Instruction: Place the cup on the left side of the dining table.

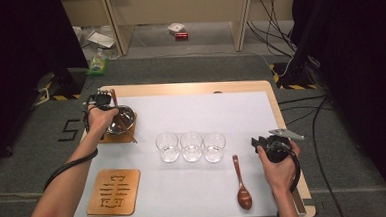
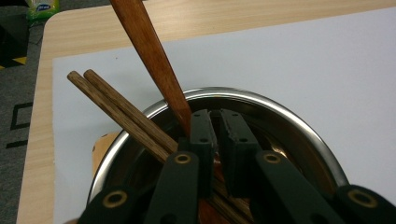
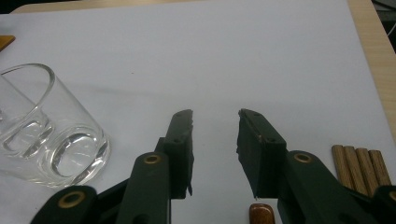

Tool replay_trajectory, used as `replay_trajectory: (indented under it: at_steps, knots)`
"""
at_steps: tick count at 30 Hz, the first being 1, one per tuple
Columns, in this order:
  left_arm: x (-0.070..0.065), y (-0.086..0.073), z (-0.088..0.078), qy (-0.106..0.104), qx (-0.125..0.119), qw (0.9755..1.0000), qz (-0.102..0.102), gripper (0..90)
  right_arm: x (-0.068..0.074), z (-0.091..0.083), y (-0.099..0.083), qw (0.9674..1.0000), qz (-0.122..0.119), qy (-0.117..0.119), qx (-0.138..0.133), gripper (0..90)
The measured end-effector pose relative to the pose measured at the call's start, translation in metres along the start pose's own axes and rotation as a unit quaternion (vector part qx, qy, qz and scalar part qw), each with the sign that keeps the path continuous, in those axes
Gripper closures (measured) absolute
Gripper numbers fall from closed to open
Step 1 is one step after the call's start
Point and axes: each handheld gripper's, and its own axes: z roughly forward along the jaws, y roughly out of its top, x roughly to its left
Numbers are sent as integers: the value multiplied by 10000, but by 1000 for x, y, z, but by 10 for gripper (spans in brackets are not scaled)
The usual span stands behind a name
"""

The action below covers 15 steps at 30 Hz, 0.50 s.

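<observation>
A steel bowl [image 1: 124,117] [image 2: 261,98] sits on a wooden coaster [image 1: 117,138] at the table's left. A pair of brown chopsticks [image 1: 127,129] [image 2: 112,107] lies across its rim. A reddish wooden spoon [image 1: 113,96] [image 2: 149,51] leans out of the bowl, handle up. My left gripper [image 1: 100,99] [image 2: 214,112] hangs over the bowl with its jaws nearly together, and the spoon's handle runs down between them. My right gripper [image 1: 255,143] [image 3: 215,114] rests at the right, jaws apart and nothing in them.
Three clear glasses [image 1: 191,146] stand in a row mid-table; one glass [image 3: 46,126] is just left of my right jaws. A second wooden spoon [image 1: 242,183] [image 3: 261,212] and several chopstick ends [image 3: 359,163] lie by my right hand. A carved coaster [image 1: 114,191] sits front left.
</observation>
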Motion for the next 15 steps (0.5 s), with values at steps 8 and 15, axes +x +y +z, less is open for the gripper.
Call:
replay_trajectory:
  at_steps: [8,15]
  knots:
    - [5,-4,-2,43,66,10000,-43,833,0,0,0,10000,-2,-8,-3,658]
    - [10,-6,-3,86,104,9999,-65,836,1,1,0,10000,-33,-17,13,658]
